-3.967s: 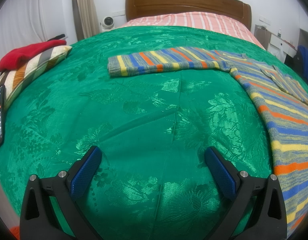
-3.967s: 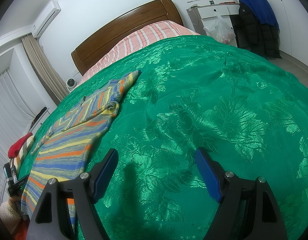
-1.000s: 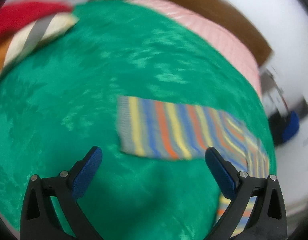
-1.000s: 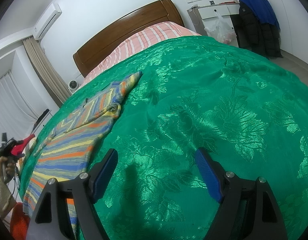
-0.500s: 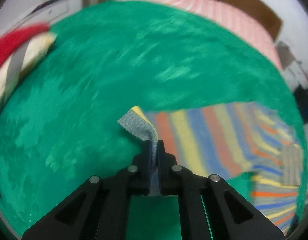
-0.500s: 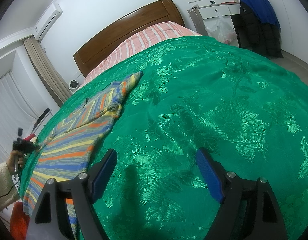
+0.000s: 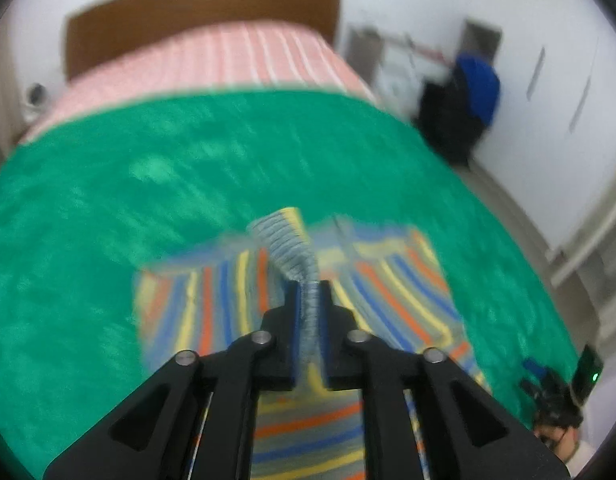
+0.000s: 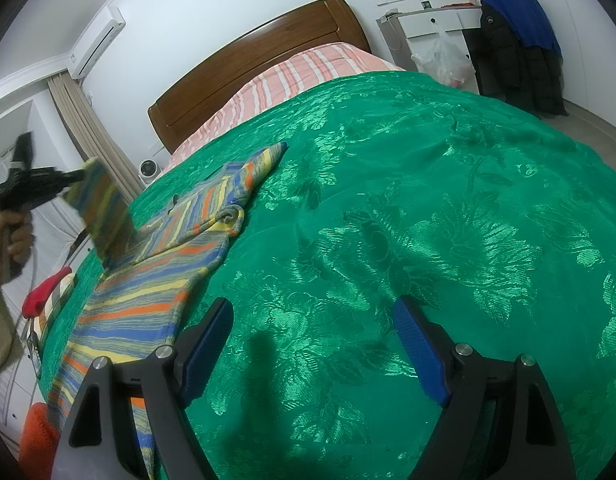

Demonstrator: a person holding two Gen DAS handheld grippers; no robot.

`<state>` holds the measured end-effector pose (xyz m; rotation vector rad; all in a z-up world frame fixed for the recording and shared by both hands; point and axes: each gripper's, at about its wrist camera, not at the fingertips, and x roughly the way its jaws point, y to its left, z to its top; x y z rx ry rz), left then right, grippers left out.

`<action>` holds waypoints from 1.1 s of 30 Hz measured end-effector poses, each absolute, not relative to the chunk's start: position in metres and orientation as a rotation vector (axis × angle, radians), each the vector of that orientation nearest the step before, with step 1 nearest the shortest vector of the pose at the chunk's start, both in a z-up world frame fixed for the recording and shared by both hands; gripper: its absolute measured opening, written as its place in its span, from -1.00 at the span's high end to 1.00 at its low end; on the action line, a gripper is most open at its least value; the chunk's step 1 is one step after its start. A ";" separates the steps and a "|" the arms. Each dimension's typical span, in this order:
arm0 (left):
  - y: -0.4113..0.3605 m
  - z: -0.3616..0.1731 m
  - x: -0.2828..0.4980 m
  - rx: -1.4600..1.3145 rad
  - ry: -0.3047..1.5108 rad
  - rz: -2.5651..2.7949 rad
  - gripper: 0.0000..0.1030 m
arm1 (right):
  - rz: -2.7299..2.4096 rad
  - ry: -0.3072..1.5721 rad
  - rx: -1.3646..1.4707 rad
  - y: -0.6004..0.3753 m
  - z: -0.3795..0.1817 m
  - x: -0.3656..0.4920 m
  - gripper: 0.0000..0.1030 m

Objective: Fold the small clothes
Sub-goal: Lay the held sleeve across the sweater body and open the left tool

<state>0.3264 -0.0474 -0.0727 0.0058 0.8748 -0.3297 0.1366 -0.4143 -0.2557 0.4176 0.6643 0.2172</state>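
Note:
A striped knit sweater (image 8: 148, 300) in blue, yellow and orange lies on the green bedspread (image 8: 428, 200), left of my right gripper. My left gripper (image 7: 308, 286) pinches the grey ribbed cuff (image 7: 286, 240) of one sleeve, its jaws opening slightly with the cuff still between the pads. In the right wrist view that sleeve (image 8: 104, 212) hangs lifted over the sweater body, carried by the left gripper (image 8: 74, 178) in a hand (image 8: 12, 232). The other sleeve (image 8: 260, 160) lies flat toward the headboard. My right gripper (image 8: 312, 304) hovers open above bare bedspread, nothing between its fingers.
A pink striped sheet (image 8: 308, 68) and a wooden headboard (image 8: 248, 56) close off the far end. A red item on a striped cushion (image 8: 44, 288) lies at the bed's left edge. Dark and blue coats (image 8: 516, 40) hang at the right by a white desk.
The left gripper closed on the sleeve cuff, then lifted it and swept it across over the sweater body while rolling. The right gripper stayed still.

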 end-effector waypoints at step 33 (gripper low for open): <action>0.109 -0.187 0.368 -0.312 1.022 0.037 0.01 | 0.229 0.664 0.410 -0.410 -0.258 0.143 -0.65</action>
